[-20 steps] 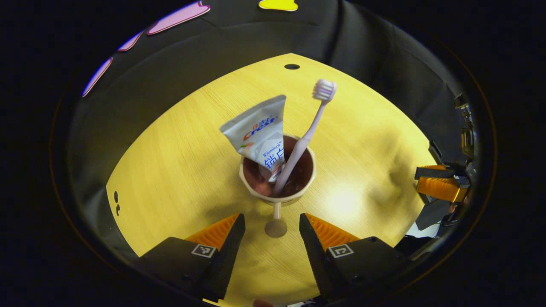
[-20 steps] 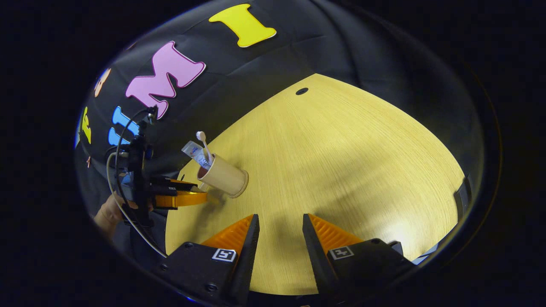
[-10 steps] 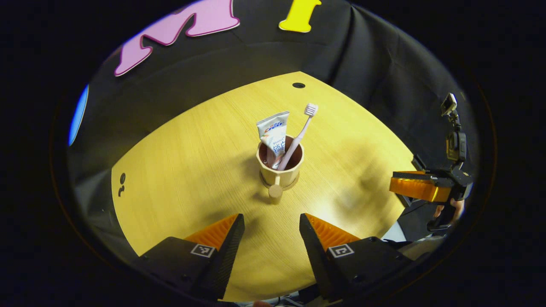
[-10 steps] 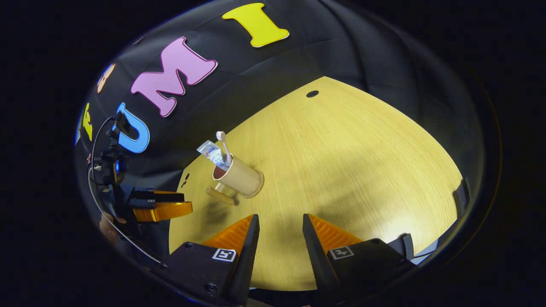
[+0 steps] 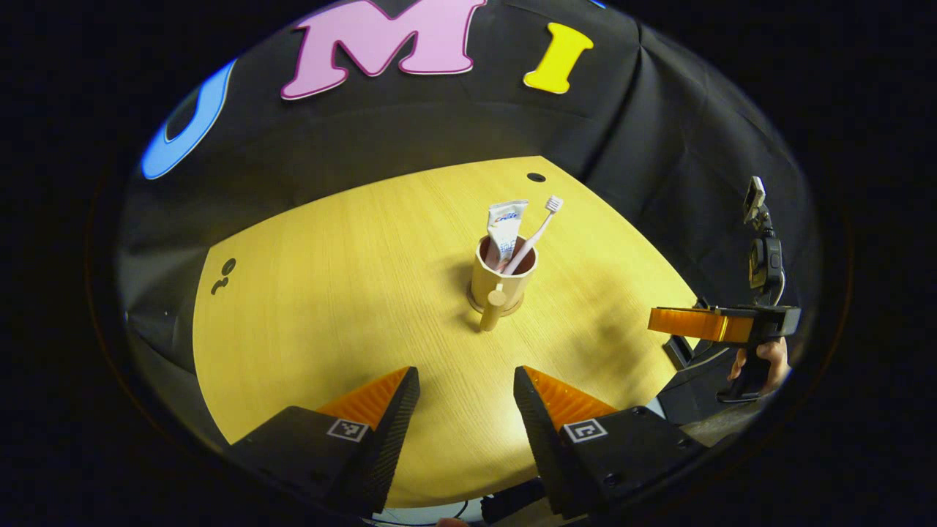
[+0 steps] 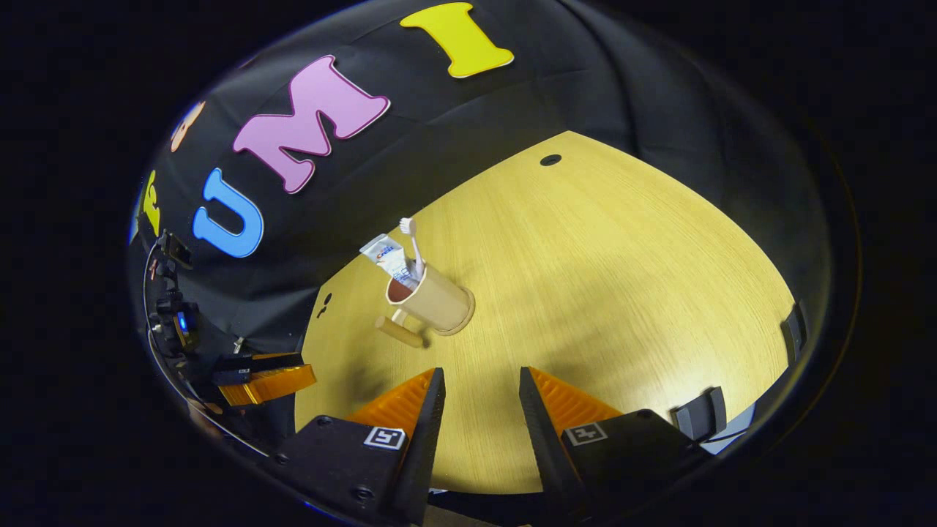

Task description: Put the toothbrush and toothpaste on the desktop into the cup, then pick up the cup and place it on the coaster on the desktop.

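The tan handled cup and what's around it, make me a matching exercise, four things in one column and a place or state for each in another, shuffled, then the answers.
Things:
1. Tan handled cup
2. White toothpaste tube
3. Pale pink toothbrush
4. Left gripper

Places or states:
A. fingers apart, holding nothing
B. bristles up, leaning in the cup
C. standing upright on the yellow wooden desktop
D. crimped end up, inside the cup

Pairs: 1-C, 2-D, 3-B, 4-A
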Action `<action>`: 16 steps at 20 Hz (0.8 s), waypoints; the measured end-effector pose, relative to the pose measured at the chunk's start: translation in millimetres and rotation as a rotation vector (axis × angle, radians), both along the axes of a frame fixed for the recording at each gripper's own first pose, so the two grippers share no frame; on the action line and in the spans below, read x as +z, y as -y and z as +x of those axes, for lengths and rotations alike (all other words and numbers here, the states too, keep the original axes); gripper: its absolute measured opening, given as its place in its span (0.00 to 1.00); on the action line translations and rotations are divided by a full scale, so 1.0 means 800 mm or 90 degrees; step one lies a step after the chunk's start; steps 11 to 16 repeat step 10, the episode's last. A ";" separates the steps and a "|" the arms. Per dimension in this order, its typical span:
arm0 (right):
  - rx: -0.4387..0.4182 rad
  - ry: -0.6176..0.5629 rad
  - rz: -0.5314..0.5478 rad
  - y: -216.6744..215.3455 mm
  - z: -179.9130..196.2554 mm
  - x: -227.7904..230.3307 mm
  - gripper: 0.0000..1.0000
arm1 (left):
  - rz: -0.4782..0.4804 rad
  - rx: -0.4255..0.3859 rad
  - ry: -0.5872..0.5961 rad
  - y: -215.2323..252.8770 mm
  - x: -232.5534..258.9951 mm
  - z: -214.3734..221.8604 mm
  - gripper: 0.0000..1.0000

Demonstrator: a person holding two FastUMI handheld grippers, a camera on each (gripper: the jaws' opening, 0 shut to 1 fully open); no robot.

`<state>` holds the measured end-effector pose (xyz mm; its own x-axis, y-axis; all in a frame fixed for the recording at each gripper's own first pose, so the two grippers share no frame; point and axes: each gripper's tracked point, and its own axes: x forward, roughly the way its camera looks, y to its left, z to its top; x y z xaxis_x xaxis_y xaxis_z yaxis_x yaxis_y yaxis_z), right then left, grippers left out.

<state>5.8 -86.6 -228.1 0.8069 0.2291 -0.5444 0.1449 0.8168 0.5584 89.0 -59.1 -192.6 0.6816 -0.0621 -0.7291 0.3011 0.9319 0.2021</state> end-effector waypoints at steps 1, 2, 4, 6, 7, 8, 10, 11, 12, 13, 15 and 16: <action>0.005 0.000 -0.002 -0.005 -0.001 0.002 0.64 | 0.004 0.001 0.008 -0.008 0.001 -0.003 0.81; 0.010 0.002 -0.003 -0.010 -0.001 0.006 0.64 | 0.007 0.003 0.017 -0.017 0.003 -0.006 0.81; 0.019 0.007 -0.006 -0.018 0.002 0.012 0.64 | 0.005 0.009 0.031 -0.030 0.004 -0.014 0.81; 0.029 0.007 -0.014 -0.026 0.005 0.013 0.63 | -0.013 0.025 0.034 -0.039 0.004 -0.024 0.81; 0.033 0.008 -0.014 -0.030 0.005 0.014 0.64 | -0.022 0.033 0.032 -0.043 0.002 -0.029 0.82; 0.035 0.007 -0.012 -0.032 0.006 0.015 0.64 | -0.027 0.038 0.032 -0.046 0.001 -0.031 0.82; 0.039 0.004 -0.011 -0.037 0.006 0.014 0.64 | -0.032 0.044 0.033 -0.050 0.000 -0.033 0.82; 0.039 0.004 -0.011 -0.037 0.006 0.014 0.64 | -0.032 0.044 0.033 -0.050 0.000 -0.033 0.82; 0.039 0.004 -0.011 -0.037 0.006 0.014 0.64 | -0.032 0.044 0.033 -0.050 0.000 -0.033 0.82; 0.039 0.004 -0.011 -0.037 0.006 0.014 0.64 | -0.032 0.044 0.033 -0.050 0.000 -0.033 0.82; 0.039 0.004 -0.011 -0.037 0.006 0.014 0.64 | -0.032 0.044 0.033 -0.050 0.000 -0.033 0.82; 0.039 0.004 -0.011 -0.037 0.006 0.014 0.64 | -0.032 0.044 0.033 -0.050 0.000 -0.033 0.82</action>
